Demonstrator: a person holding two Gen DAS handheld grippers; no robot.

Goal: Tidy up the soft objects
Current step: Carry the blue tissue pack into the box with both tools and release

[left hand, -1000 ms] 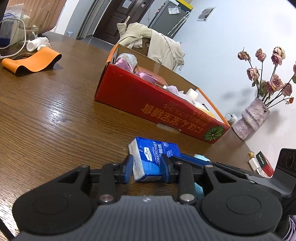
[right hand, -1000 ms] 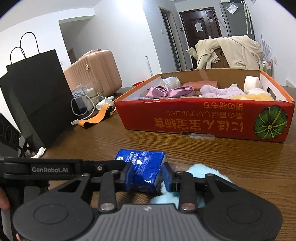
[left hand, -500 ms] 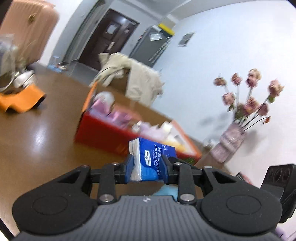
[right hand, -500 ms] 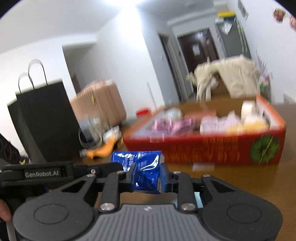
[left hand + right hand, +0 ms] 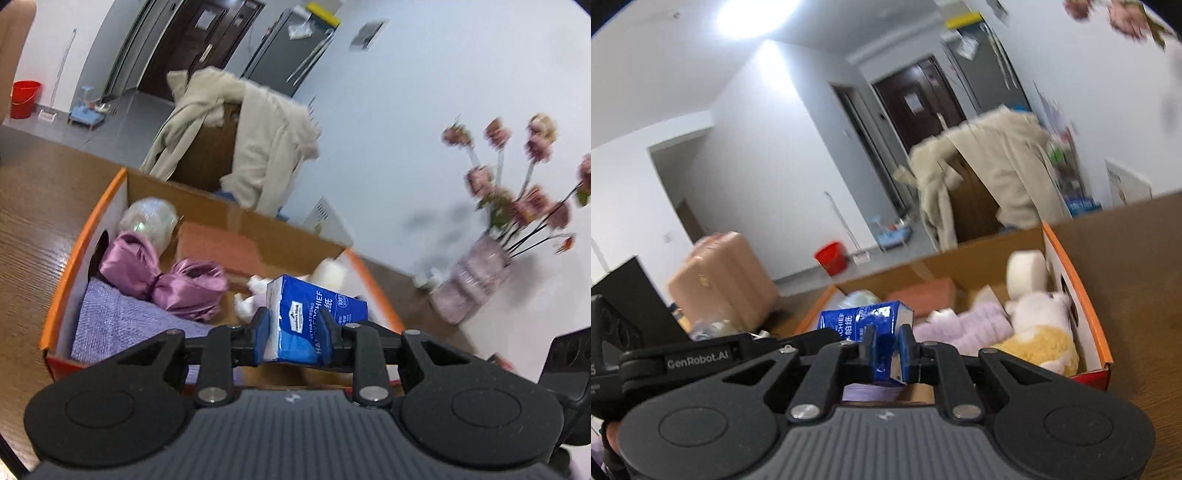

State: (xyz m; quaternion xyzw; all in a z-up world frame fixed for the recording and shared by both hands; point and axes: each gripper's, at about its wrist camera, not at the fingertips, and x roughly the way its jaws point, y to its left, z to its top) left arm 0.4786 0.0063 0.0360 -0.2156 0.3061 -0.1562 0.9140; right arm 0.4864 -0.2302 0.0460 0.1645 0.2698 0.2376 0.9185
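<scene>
Both grippers are shut on one blue tissue pack [image 5: 314,325], held in the air over the open red cardboard box [image 5: 70,269]. My left gripper [image 5: 295,332] pinches one end. My right gripper [image 5: 884,347] pinches the other end of the pack [image 5: 871,332]. In the box lie a purple satin bow [image 5: 166,277], a lilac cloth [image 5: 110,325], a clear plastic bundle [image 5: 149,218], a lilac fluffy towel [image 5: 964,326], a white and yellow plush toy [image 5: 1038,332] and a white roll [image 5: 1027,273].
The box [image 5: 1086,314] sits on a brown wooden table [image 5: 33,206]. A vase of pink flowers [image 5: 472,288] stands at the wall to the right. A chair with a beige coat [image 5: 251,147] is behind the box. A black bag [image 5: 631,295] and a pink suitcase [image 5: 724,280] are at left.
Both grippers lifted the tissue pack off the table and carried it forward over the box. The pale blue fluffy item under it is out of view now.
</scene>
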